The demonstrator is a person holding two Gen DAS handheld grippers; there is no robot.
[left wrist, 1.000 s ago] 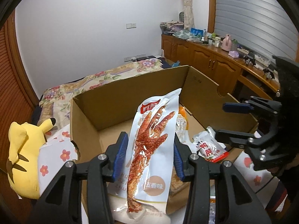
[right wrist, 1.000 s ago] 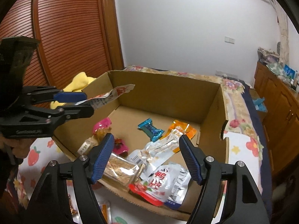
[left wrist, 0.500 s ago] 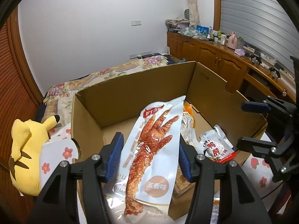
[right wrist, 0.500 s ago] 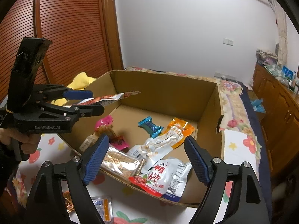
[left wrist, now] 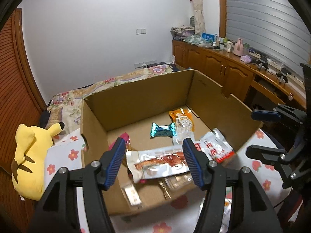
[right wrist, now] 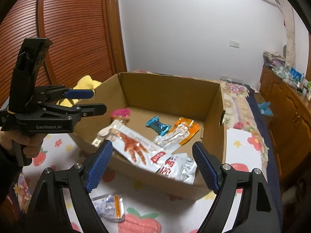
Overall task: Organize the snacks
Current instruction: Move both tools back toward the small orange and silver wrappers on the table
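Note:
An open cardboard box (left wrist: 143, 95) (right wrist: 171, 89) holds several snack packs. The white chicken-foot pack (left wrist: 161, 163) (right wrist: 136, 145) lies inside near the box's front wall, on other packs. My left gripper (left wrist: 153, 163) is open and empty above the front of the box; it also shows in the right wrist view (right wrist: 91, 102). My right gripper (right wrist: 153, 165) is open and empty in front of the box, and appears at the right in the left wrist view (left wrist: 258, 134). A small white and orange pack (right wrist: 110, 207) lies on the cloth outside the box.
In the box lie a teal candy bar (left wrist: 163, 132), an orange pack (left wrist: 180, 116), a red and white pack (left wrist: 215, 147) and a pink item (right wrist: 120, 113). A yellow plush toy (left wrist: 29, 155) lies left of the box. Wooden cabinets (left wrist: 223, 69) stand at right.
My left gripper opened and let go of the chicken-foot pack, which dropped flat into the box. Both grippers drew back and upward from the box.

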